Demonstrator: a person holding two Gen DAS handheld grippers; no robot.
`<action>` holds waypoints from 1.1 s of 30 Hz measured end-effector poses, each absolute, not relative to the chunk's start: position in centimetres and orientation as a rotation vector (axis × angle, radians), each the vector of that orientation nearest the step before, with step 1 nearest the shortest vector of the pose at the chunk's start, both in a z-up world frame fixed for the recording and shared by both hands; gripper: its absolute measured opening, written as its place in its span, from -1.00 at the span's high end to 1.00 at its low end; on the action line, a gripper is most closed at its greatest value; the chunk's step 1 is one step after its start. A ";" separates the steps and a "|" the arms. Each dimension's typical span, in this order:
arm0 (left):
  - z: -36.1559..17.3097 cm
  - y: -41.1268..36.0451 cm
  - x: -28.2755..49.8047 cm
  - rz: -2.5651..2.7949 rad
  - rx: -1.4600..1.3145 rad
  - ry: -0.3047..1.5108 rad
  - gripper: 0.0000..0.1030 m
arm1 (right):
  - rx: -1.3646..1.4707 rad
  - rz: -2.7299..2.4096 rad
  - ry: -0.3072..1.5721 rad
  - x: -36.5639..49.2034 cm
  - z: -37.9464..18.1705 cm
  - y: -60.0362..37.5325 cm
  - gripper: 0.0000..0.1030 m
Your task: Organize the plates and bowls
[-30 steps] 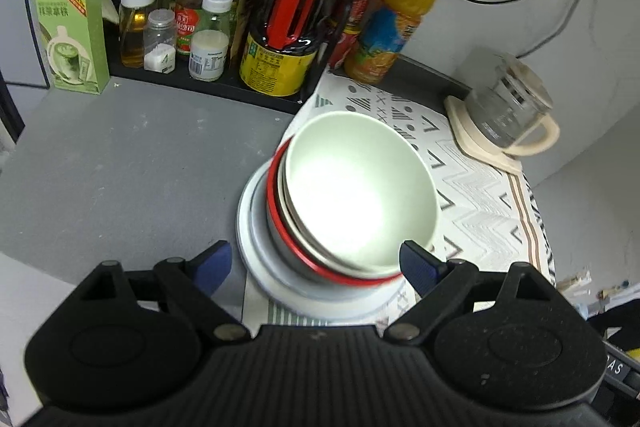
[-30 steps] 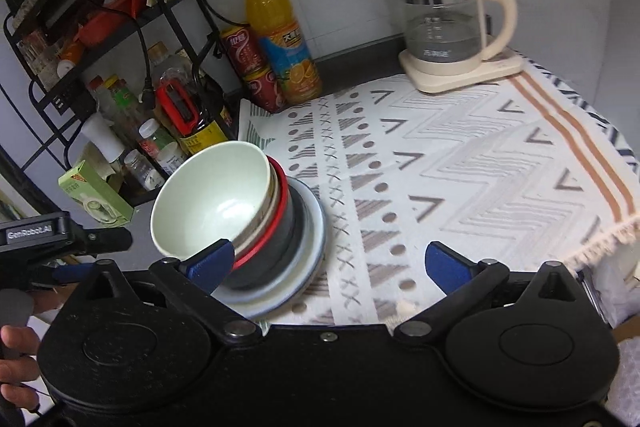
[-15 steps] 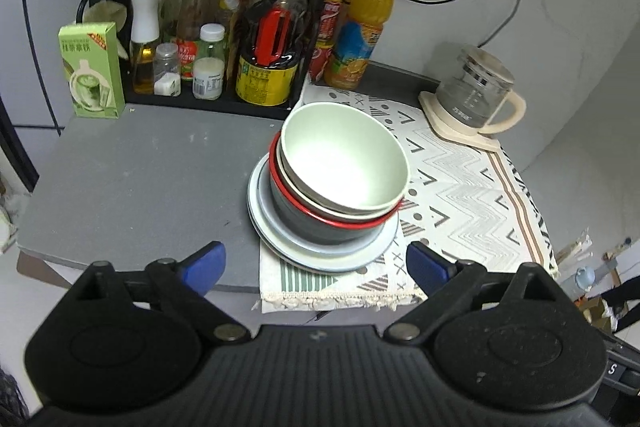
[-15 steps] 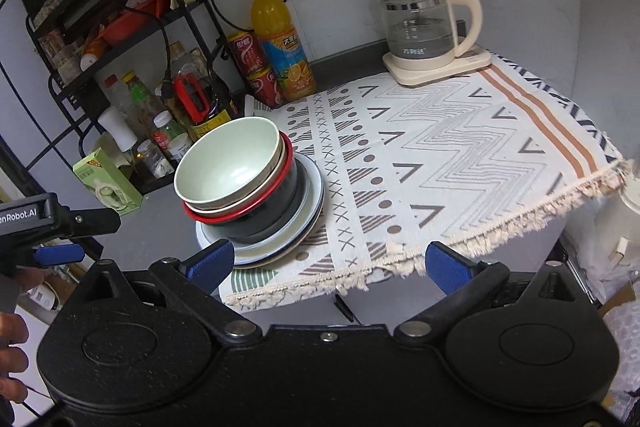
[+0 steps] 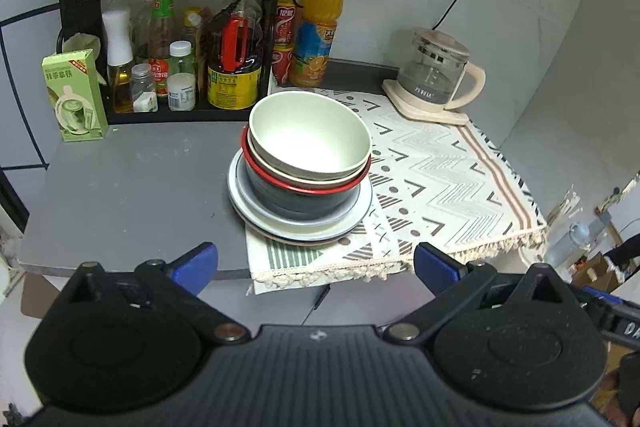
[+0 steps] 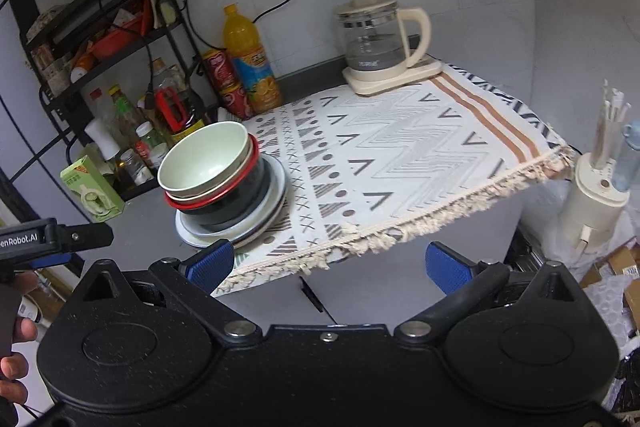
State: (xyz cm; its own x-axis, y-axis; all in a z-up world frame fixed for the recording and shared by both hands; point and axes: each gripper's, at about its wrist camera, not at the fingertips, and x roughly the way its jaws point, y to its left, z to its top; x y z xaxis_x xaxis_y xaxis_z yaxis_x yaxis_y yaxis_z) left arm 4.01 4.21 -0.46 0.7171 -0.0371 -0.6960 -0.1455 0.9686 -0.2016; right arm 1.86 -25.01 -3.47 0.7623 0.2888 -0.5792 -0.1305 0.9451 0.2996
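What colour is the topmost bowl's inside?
Pale green bowl, clearest in the left wrist view.

A pale green bowl [image 5: 310,143] is sitting upright on top of the stack, its matte inside empty and catching a soft glare. It is nesting in a cream bowl [image 5: 272,169], of which only the rim is showing, and that one is resting in a dark bowl with a red rim [image 5: 298,201]. The three bowls are leaning slightly off centre, towards the bottles at the back. Under them a pale blue-grey plate [image 5: 352,217] is lying flat, with the edge of another plate peeking out beneath it. The whole stack is standing near the front of the surface [image 5: 120,195], half on bare grey and half on the patterned cloth [image 5: 440,187].
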 end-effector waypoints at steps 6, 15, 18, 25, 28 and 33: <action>-0.7 3.4 3.2 0.034 -0.217 0.759 -1.00 | 0.256 0.202 0.649 0.6 -3.6 -26.2 -0.99; -0.9 2.0 3.1 -0.007 -0.203 0.758 -1.00 | 0.245 0.182 0.638 -0.2 -3.5 -27.0 -0.99; -0.8 1.7 3.0 -0.008 -0.198 0.753 -1.00 | 0.242 0.179 0.643 -0.3 -3.4 -27.1 -0.99; 0.0 1.6 2.5 0.003 -0.207 0.732 -1.00 | 0.223 0.187 0.629 -0.7 -2.8 -27.4 -0.99; 0.4 1.6 2.4 0.009 -0.192 0.728 -1.00 | 0.222 0.191 0.623 -0.7 -2.7 -27.3 -0.99; 0.7 1.6 2.2 0.012 -0.191 0.727 -1.00 | 0.226 0.192 0.620 -0.6 -2.7 -27.4 -0.99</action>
State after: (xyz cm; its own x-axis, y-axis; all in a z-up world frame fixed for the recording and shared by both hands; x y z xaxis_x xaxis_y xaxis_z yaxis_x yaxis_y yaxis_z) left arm 2.16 1.57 0.73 0.7476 -0.0557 -0.6618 -0.0767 0.9826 -0.1694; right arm -0.63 -27.45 -2.69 0.7977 0.2441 -0.5514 -0.1096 0.9579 0.2655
